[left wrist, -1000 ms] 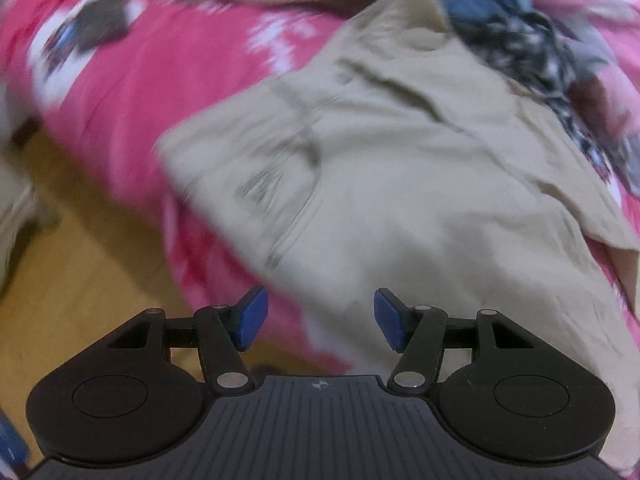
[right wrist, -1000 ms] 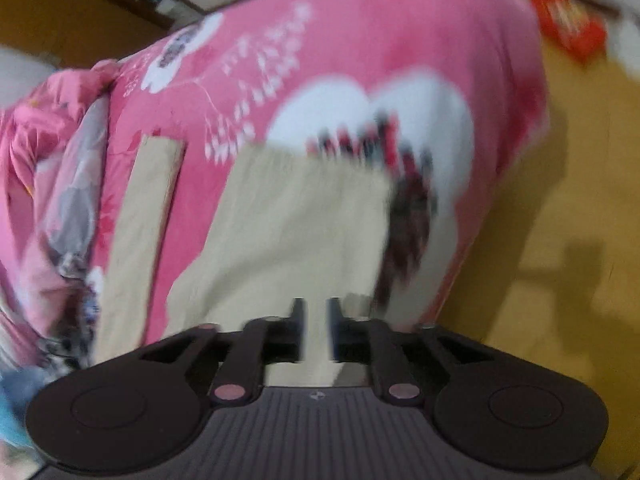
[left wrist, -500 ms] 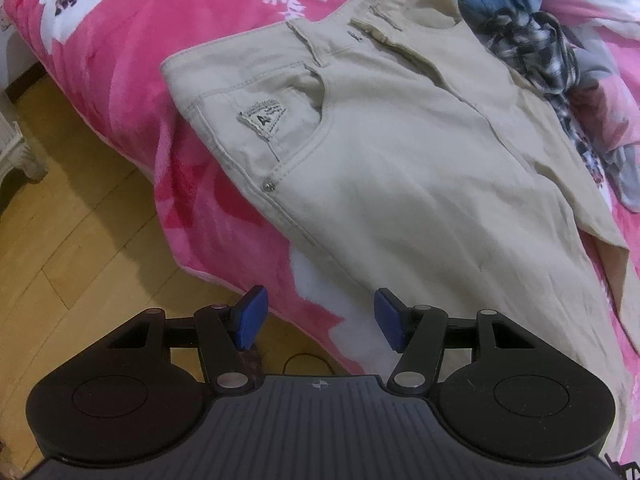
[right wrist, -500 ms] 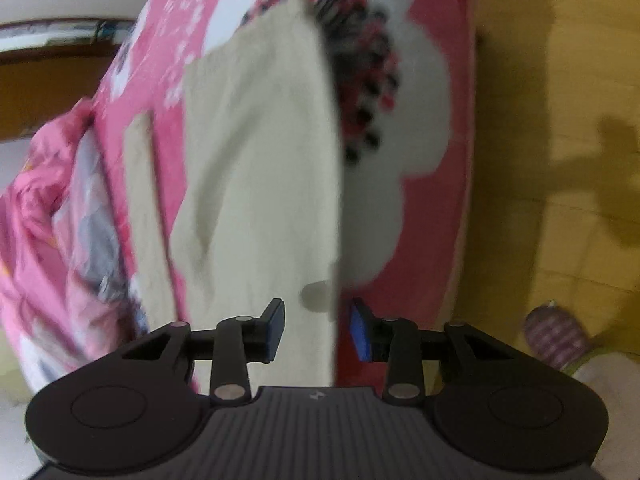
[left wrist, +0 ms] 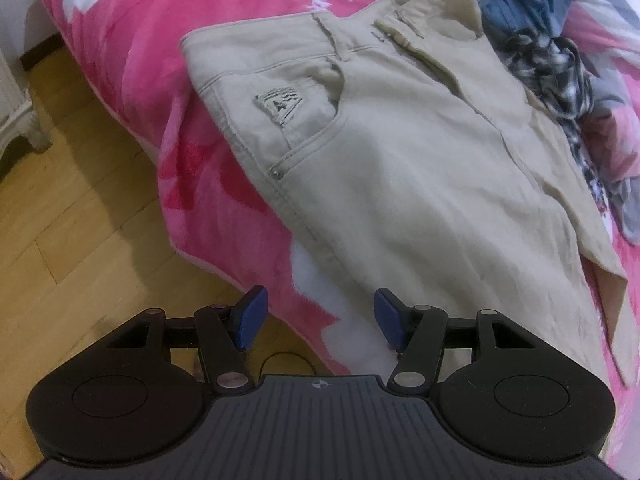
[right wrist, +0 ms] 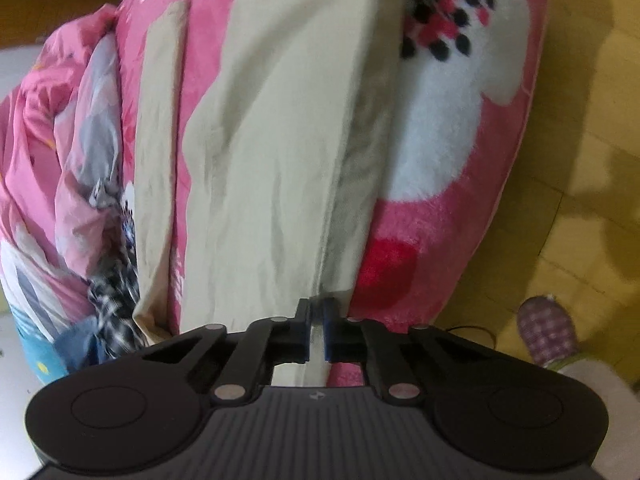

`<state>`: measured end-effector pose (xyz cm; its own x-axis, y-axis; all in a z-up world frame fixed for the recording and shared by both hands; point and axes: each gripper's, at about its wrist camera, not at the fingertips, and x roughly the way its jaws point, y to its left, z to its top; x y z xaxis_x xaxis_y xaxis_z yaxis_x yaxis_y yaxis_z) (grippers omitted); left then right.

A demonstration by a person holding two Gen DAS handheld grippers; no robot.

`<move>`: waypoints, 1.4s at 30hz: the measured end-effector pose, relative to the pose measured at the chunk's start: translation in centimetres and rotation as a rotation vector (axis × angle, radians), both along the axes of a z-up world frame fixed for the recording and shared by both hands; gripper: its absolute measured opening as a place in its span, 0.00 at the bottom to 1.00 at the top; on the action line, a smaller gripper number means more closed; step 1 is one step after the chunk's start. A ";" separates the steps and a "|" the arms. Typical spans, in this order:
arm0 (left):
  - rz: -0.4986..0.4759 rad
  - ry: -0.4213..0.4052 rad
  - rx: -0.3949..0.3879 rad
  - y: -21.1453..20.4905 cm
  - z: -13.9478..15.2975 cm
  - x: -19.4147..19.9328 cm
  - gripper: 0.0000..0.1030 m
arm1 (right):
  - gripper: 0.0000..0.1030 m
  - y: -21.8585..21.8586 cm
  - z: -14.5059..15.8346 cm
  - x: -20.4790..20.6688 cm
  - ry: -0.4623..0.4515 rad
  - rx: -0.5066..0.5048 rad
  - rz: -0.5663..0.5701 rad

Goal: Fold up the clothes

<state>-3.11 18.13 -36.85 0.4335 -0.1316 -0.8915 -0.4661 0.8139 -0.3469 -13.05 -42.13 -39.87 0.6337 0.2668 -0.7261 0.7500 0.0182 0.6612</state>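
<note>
Beige trousers (left wrist: 420, 184) are lying spread out on a bed covered by a pink flowered blanket (left wrist: 168, 28), their waistband toward the far side of the left wrist view and one pocket with a small sewn label facing up. The near edge of the trousers is running close to the blanket's edge, where the bed is giving way to a wooden floor (left wrist: 72, 216). A heap of other clothes (left wrist: 548, 40), blue denim and a black-and-white check, is sitting just beside the waistband.

The left claw (left wrist: 318, 318) is hovering above the blanket's edge with its blue pads standing well apart and nothing between them; the right-hand pad is lying over the near edge of the trousers in the picture.

The right claw (right wrist: 317, 330) is pointing along one trouser leg (right wrist: 280, 140), and its jaws have just been closing: they are now drawn almost together on the beige cloth at the leg's near end. The view is blurred there, so it only appears that the fabric is being pinched. To the right, a checked slipper (right wrist: 546, 330) is resting on the floor.
</note>
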 end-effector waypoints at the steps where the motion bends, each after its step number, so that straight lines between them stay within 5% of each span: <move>1: 0.010 -0.003 -0.008 0.1 -0.1 0.0 0.57 | 0.04 0.0 0.2 0.0 -0.001 -0.002 0.005; 8: 0.099 -0.049 -0.060 2.0 -0.6 0.7 0.56 | 0.04 -0.3 0.5 0.7 0.003 -0.010 0.034; 21: 0.226 -0.106 -0.240 4.5 -1.7 2.2 0.38 | 0.05 -0.3 0.3 0.3 -0.010 0.016 0.003; 25: 0.246 -0.096 -0.206 4.3 -2.0 2.3 0.30 | 0.05 -0.4 0.0 0.6 -0.012 0.017 -0.005; 29: 0.227 -0.129 -0.145 3.5 -0.1 2.6 0.10 | 0.00 -0.4 1.6 0.7 -0.049 -0.035 0.015; 37: 0.181 -0.246 -0.103 1.5 5.9 5.3 0.08 | 0.00 -2.3 5.9 1.9 -0.163 -0.091 -0.053; 42: 0.156 -0.291 -0.123 0.1 7.5 7.7 0.08 | 0.00 -3.0 7.6 2.9 -0.191 -0.058 0.013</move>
